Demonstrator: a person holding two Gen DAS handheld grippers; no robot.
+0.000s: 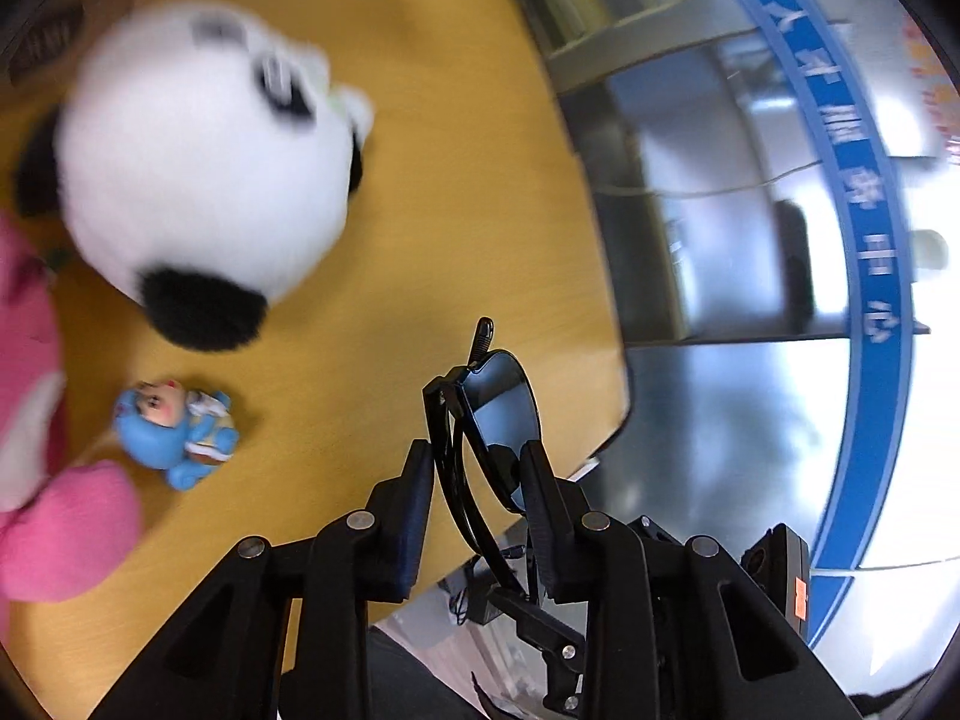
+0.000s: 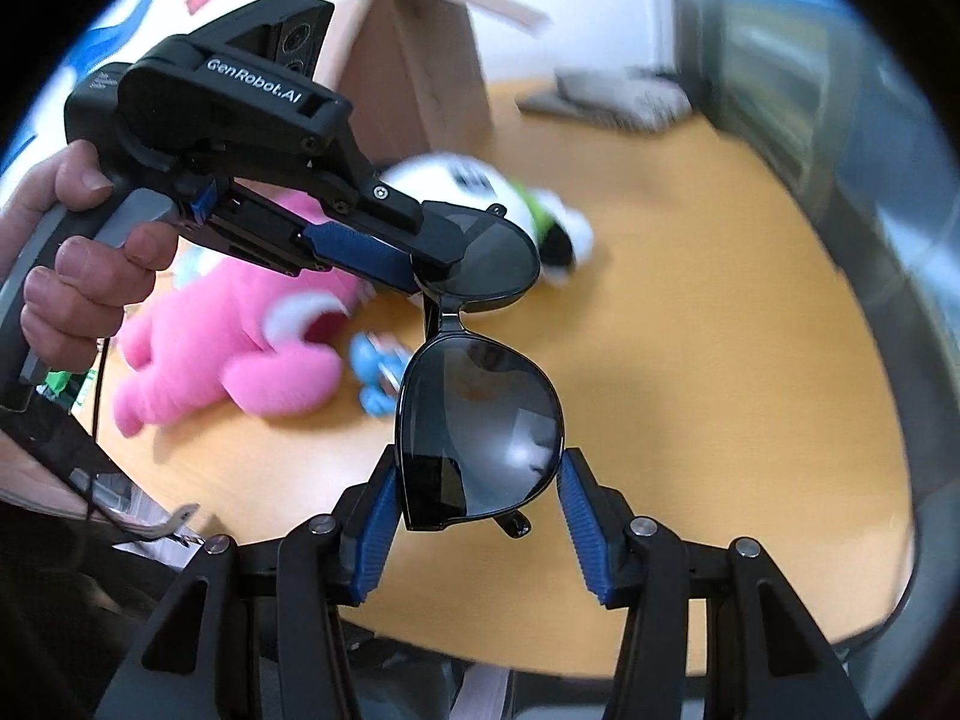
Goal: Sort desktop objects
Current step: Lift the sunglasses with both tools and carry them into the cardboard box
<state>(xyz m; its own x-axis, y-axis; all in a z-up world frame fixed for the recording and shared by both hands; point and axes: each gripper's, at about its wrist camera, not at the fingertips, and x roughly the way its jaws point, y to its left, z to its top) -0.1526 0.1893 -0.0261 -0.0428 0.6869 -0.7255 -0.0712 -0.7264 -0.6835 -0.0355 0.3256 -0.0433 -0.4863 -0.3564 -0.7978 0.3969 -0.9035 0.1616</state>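
Holding the sunglasses [image 2: 480, 420] up in the air above the desk [image 2: 690, 360] — the left tongs [image 2: 444, 252] are clamped on one lens end of the frame, seen from the right wrist view as the upper lens pinched between the blue pads. In the left wrist view the same sunglasses [image 1: 498, 414] sit edge-on between the left tongs [image 1: 477, 480], folded arms trailing back toward the camera. The right tongs [image 2: 480, 498] stand spread wide, one finger on either side of the lower lens, not touching it as far as I can tell.

Handling guess: light, stiff frame, glossy lenses that would slip and smudge, thin hinges likely fragile. Better to take the rim or bridge than the lens face, and squeeze gently.

On the desk below: panda plush [image 1: 198, 162], pink plush [image 2: 240, 348] and a small blue figurine [image 1: 174, 426] — the figurine lies just beside the pink plush, panda farther in. All blurred in the right view. A cardboard box [image 2: 420, 60] stands at the far edge.

Room: the desk's right side and near edge look bare, plenty of space there to set the glasses down. The sunglasses hang close to the desk's edge in the left view, so a drop could go to the floor.
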